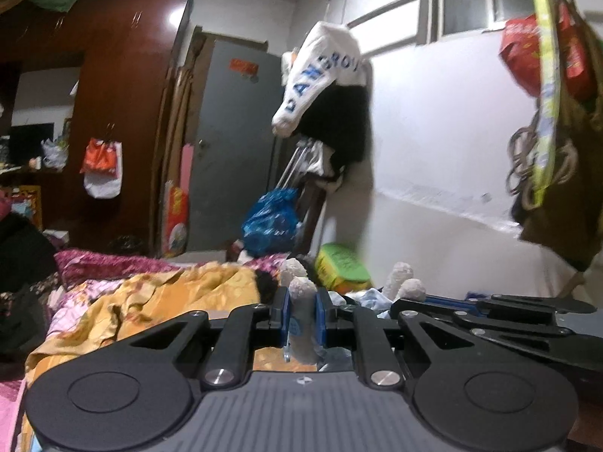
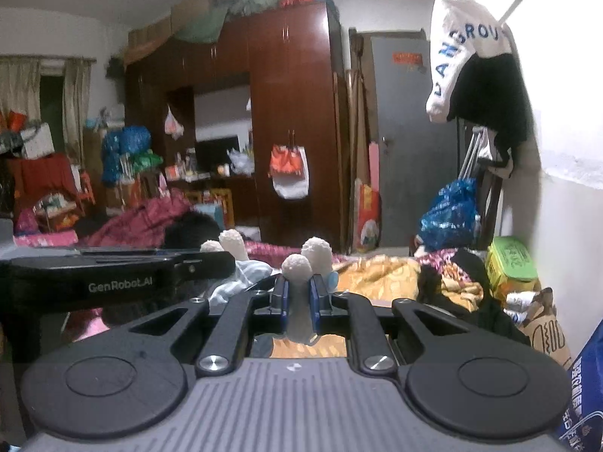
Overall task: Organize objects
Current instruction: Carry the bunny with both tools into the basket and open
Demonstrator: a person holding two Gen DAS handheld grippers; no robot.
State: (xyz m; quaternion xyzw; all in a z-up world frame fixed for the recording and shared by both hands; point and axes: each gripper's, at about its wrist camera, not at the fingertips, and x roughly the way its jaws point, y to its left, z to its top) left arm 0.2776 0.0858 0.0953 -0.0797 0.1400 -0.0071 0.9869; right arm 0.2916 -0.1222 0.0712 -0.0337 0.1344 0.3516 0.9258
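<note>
Fuzzy cream socks: we've got each hand-held gripper, left (image 1: 301, 316) and right (image 2: 299, 297), clamped on one sock (image 1: 302, 320), probably to pair them above the bed (image 1: 158, 293).

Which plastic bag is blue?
The blue bag sits low by the grey door, beneath the hanging clothes. The other bag is orange and white and hangs on the wardrobe.

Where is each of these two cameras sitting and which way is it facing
Left wrist: sits on the left gripper, low over the bed, facing the grey door and white wall; its jaws clamp a fuzzy white piece; the right gripper shows at right.
Right wrist: sits on the right gripper, facing the wardrobe; jaws clamp a similar piece.
Shared: door, hanging white garment, blue bag.
</note>
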